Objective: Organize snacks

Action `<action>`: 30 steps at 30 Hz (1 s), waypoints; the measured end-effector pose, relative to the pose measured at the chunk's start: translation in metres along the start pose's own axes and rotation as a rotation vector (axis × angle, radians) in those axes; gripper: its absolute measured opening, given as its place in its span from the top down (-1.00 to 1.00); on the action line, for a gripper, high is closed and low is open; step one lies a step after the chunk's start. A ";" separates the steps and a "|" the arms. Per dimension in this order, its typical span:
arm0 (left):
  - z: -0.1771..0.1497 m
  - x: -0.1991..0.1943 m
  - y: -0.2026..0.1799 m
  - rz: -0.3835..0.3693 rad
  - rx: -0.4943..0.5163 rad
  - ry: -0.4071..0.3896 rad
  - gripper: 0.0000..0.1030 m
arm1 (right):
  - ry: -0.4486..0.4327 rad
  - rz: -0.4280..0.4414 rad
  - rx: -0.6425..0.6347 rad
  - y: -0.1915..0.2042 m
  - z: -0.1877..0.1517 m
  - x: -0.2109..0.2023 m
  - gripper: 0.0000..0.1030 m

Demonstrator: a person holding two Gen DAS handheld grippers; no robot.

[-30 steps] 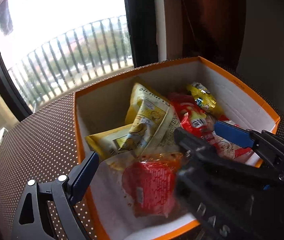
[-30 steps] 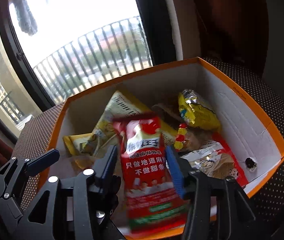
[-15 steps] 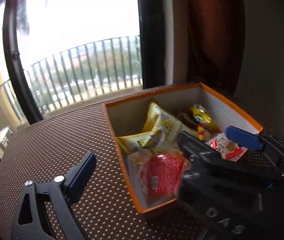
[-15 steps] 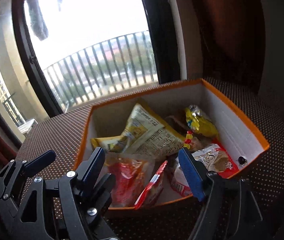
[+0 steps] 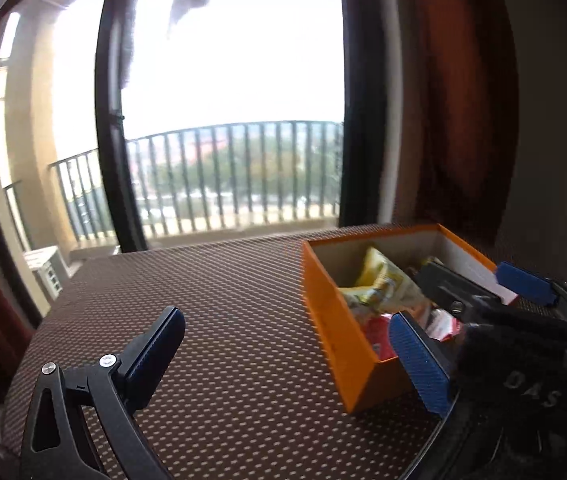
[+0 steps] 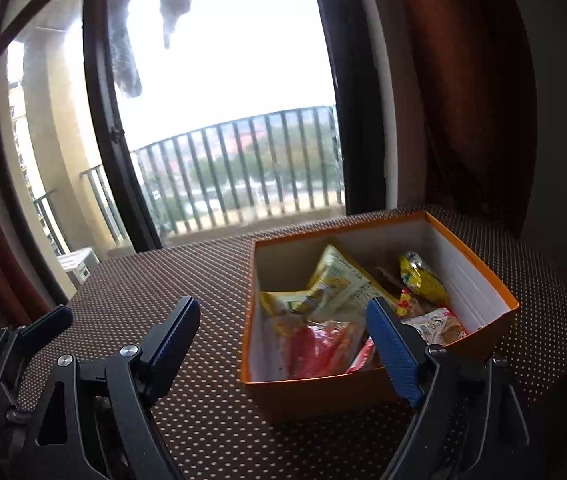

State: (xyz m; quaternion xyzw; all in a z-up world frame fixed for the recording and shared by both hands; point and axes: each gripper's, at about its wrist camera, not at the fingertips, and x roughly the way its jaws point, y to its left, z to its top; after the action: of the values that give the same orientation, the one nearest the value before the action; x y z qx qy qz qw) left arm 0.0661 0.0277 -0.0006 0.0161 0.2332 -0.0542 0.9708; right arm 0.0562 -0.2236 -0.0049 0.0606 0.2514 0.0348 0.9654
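Left view: my left gripper has just been opening its jaws, nothing between them; the box sits beyond the right jaw. Right view: my right gripper has likewise been opening, empty, snacks boxed ahead. I judge packing done; next needs another snack on the table, none visible.

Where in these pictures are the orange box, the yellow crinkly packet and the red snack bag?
orange box [image 6: 311,394]: right wrist view, on its near outer wall.
yellow crinkly packet [image 6: 423,278]: right wrist view, on the packet's middle, near the box's right wall.
red snack bag [image 6: 319,350]: right wrist view, on its front face.
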 end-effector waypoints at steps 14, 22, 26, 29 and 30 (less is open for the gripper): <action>-0.023 -0.052 0.047 0.122 -0.071 -0.091 -0.99 | -0.114 0.043 -0.034 0.036 -0.020 -0.044 -0.89; -0.026 -0.055 0.046 0.125 -0.078 -0.102 -0.99 | -0.142 0.049 -0.065 0.045 -0.023 -0.054 -0.91; -0.025 -0.057 0.046 0.124 -0.074 -0.107 -0.99 | -0.148 0.047 -0.055 0.043 -0.024 -0.056 -0.91; -0.025 -0.058 0.045 0.125 -0.074 -0.107 -0.99 | -0.150 0.044 -0.053 0.041 -0.024 -0.056 -0.92; -0.026 -0.058 0.045 0.126 -0.074 -0.107 -0.99 | -0.151 0.043 -0.052 0.041 -0.024 -0.056 -0.92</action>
State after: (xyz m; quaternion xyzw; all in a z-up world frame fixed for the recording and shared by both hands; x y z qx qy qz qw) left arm 0.0081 0.0793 0.0028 -0.0079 0.1814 0.0149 0.9833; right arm -0.0057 -0.1860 0.0067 0.0436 0.1756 0.0575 0.9818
